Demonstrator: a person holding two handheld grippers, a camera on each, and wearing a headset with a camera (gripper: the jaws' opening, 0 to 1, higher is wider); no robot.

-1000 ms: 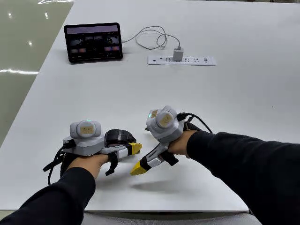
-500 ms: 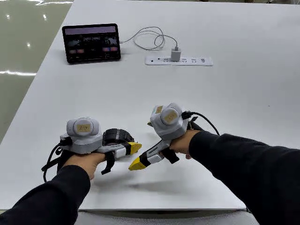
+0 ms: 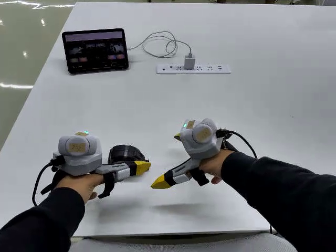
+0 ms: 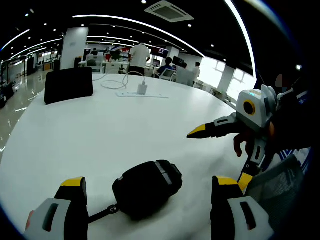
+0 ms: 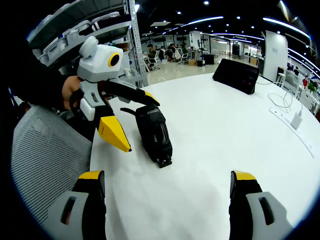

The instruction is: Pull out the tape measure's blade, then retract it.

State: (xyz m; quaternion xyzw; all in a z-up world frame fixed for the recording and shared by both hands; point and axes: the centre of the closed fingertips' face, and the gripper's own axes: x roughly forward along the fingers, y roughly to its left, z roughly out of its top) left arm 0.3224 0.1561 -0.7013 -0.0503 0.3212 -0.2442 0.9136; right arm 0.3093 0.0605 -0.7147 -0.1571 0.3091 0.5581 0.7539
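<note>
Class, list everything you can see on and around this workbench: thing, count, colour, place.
table: one, white, under everything.
tablet: one, black, screen lit, far left.
power strip: one, white, far centre.
charger: one, white, plugged into the strip.
cable: one, white, looping from charger towards tablet.
tape measure: one, black, near left, between the left jaws.
chair: one, grey mesh, beside the table's near edge.
left gripper: grey, yellow tips, open.
right gripper: same colours, open, aimed at the tape measure.
sleeves: two, dark.

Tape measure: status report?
Left gripper open, jaws straddling tape measure on table. Right gripper open, empty, facing it. Not yet extended. Nothing blocking.
</note>
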